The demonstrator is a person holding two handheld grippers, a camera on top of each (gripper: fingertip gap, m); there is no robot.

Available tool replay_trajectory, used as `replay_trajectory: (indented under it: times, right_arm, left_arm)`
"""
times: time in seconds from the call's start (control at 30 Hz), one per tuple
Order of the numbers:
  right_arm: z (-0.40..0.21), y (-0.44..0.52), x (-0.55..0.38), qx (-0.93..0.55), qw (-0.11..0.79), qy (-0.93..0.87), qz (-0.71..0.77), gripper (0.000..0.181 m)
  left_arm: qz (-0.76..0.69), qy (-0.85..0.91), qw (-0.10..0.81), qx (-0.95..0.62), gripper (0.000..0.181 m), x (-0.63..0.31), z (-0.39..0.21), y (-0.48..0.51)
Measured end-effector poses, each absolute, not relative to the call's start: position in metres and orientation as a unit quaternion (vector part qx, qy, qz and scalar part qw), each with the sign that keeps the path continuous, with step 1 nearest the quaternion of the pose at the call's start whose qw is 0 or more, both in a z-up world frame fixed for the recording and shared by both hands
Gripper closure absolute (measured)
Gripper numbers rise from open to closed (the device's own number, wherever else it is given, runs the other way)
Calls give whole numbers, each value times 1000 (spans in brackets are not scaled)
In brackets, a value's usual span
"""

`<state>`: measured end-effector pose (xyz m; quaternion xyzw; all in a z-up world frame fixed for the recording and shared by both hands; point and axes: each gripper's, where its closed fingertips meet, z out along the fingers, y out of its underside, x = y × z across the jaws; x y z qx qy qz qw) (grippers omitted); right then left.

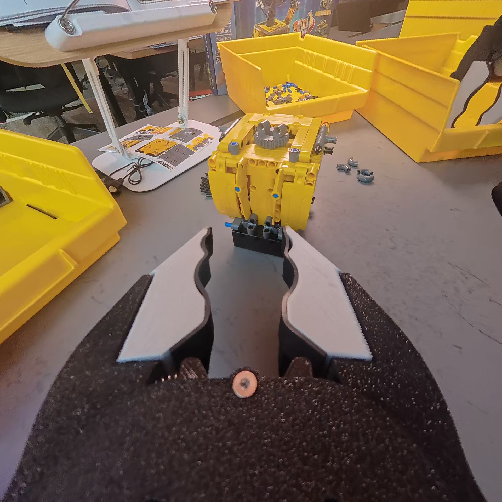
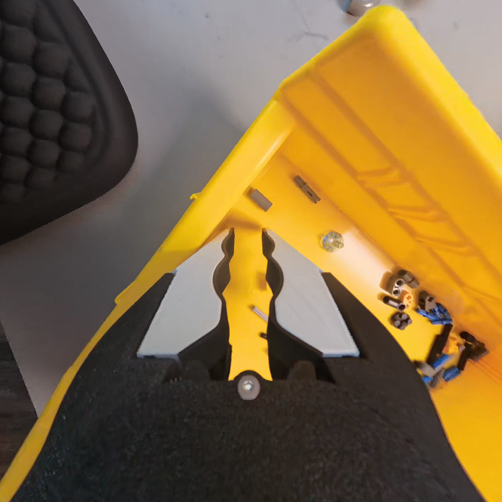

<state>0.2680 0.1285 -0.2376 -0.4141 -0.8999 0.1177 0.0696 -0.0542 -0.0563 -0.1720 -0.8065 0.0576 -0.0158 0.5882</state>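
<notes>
Left tool (image 1: 246, 236) wide, before yellow brick model (image 1: 264, 173); right tool (image 2: 247, 230) narrow, empty, over yellow bin (image 2: 380, 130)

We see the brick model (image 1: 264, 173) standing on the table (image 1: 394, 258) just ahead of our left gripper (image 1: 247, 236), whose right fingertip is at the model's base block. Behind the model sits a bin (image 1: 293, 73) with small parts in it; a sheet (image 1: 160, 146) lies to its left on a stand's foot, curved pieces (image 1: 355, 169) to its right. Our right gripper (image 2: 247, 231) is inside another bin (image 2: 380, 135), loose parts (image 2: 434, 326) lying to its right
</notes>
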Motion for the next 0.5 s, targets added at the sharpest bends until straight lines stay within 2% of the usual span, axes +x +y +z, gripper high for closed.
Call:
replay_trajectory:
  times: [0.1,0.13,0.17,0.3,0.5]
  right_arm:
    - [-241,122,256,-412,67,-897,144,165]
    - [-241,125,252,-414,78,-896,141,179]
    - [-241,129,250,-416,87,-895,138,181]
    - [-227,149,250,-436,117,-883,132,181]
    - [-229,121,250,-373,95,-911,148,162]
  left_arm:
    - [-15,56,588,-806,133,-55,-172,-56]
    - [-15,55,589,-806,133,-55,-172,-56]
    - [-16,52,589,-807,133,-56,-172,-56]
    - [-25,41,584,-811,133,-59,-174,-55]
    - [-30,30,584,-810,133,-63,-174,-54]
